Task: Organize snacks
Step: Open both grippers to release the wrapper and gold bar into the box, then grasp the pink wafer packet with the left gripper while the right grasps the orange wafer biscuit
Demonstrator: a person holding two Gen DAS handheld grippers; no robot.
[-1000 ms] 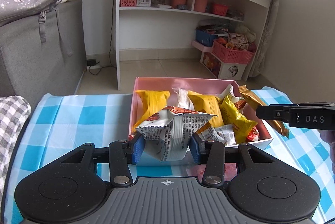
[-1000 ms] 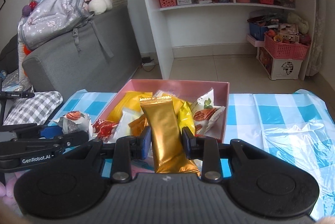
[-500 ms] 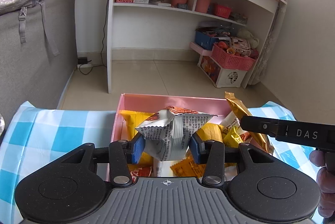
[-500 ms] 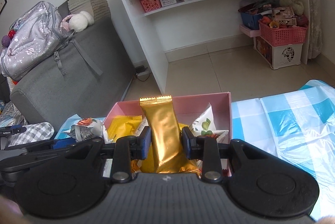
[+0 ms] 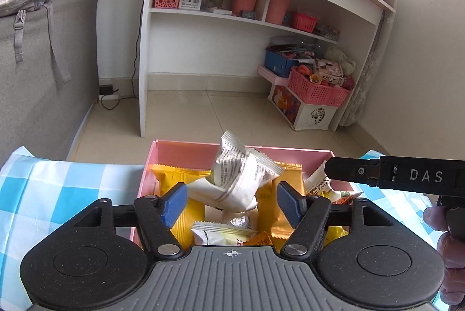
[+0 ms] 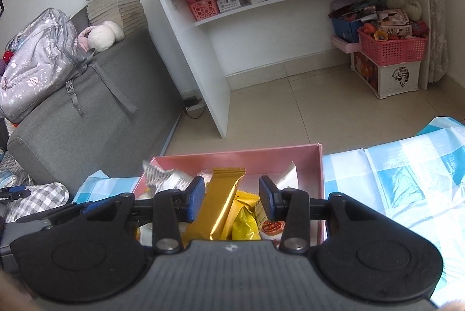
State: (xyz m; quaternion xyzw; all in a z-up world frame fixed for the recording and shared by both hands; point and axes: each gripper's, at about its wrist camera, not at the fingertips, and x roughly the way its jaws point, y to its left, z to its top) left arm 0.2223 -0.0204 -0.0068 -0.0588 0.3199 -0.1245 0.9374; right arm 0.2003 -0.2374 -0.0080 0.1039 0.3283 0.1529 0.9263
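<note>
A pink box (image 5: 186, 149) full of snack packets stands on the blue checked tablecloth; it also shows in the right wrist view (image 6: 316, 165). My left gripper (image 5: 231, 204) is open above the box, and a white printed snack packet (image 5: 241, 177) sits loose between its spread fingers, over the yellow packets (image 5: 177, 180). My right gripper (image 6: 229, 199) is open above the box; a gold bar packet (image 6: 222, 203) leans against its left finger, free of the right one. The right gripper's side (image 5: 392, 174) shows in the left wrist view.
The checked tablecloth (image 6: 407, 180) extends to the right of the box. Beyond the table are a grey sofa (image 6: 87, 113) with a backpack, a white shelf unit (image 5: 232, 28), and pink baskets (image 6: 392, 46) on the tiled floor.
Both grippers have opened over the pink box. The white packet and the gold bar, held tight before, now sit loose between the spread fingers and tilt down into the box.
</note>
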